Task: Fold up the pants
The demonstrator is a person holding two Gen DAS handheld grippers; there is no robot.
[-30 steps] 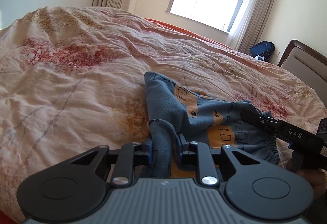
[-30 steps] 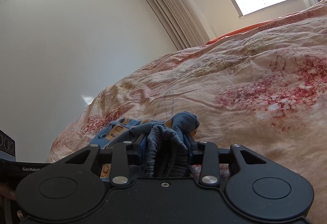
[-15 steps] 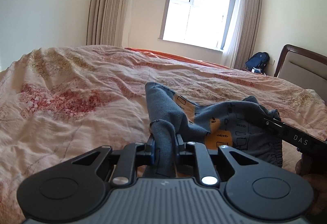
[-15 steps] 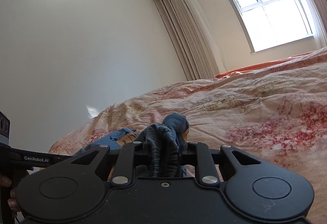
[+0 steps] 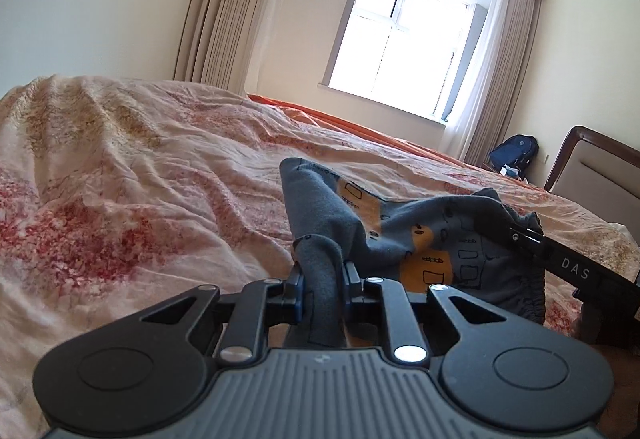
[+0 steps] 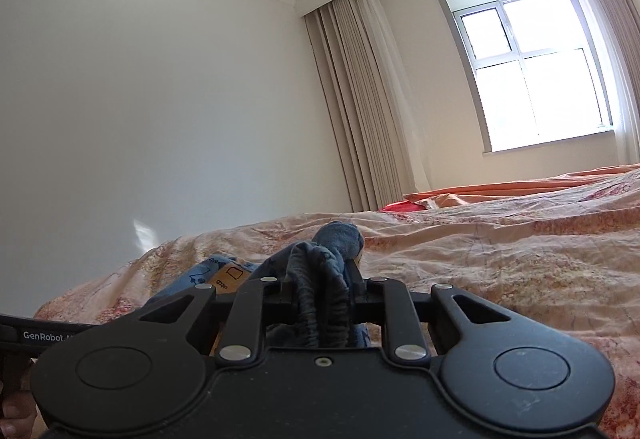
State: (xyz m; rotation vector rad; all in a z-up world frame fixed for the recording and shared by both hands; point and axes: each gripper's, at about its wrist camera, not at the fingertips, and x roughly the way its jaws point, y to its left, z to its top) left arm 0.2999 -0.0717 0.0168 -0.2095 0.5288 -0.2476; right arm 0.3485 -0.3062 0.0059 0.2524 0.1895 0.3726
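Small blue-grey pants [image 5: 404, 235] with orange patches hang bunched between both grippers above the bed. My left gripper [image 5: 322, 281] is shut on a fold of the pants' fabric near one edge. In the left wrist view the right gripper [image 5: 532, 235] reaches in from the right and pinches the elastic waistband. In the right wrist view my right gripper [image 6: 323, 285] is shut on the gathered waistband [image 6: 320, 287], and the rest of the pants [image 6: 224, 273] trails down to the left. The left gripper's body [image 6: 44, 335] shows at the left edge.
A rumpled floral quilt [image 5: 140, 179] covers the bed beneath, with an orange sheet [image 5: 360, 127] at its far edge. A window [image 5: 404, 43] with curtains is beyond. A wooden headboard [image 5: 600, 167] and a blue backpack [image 5: 514, 155] stand at the right.
Both grippers have lifted and tilted up with the pants, so more wall and window show. The right gripper's jaws have closed tighter on the waistband and its view has rolled level.
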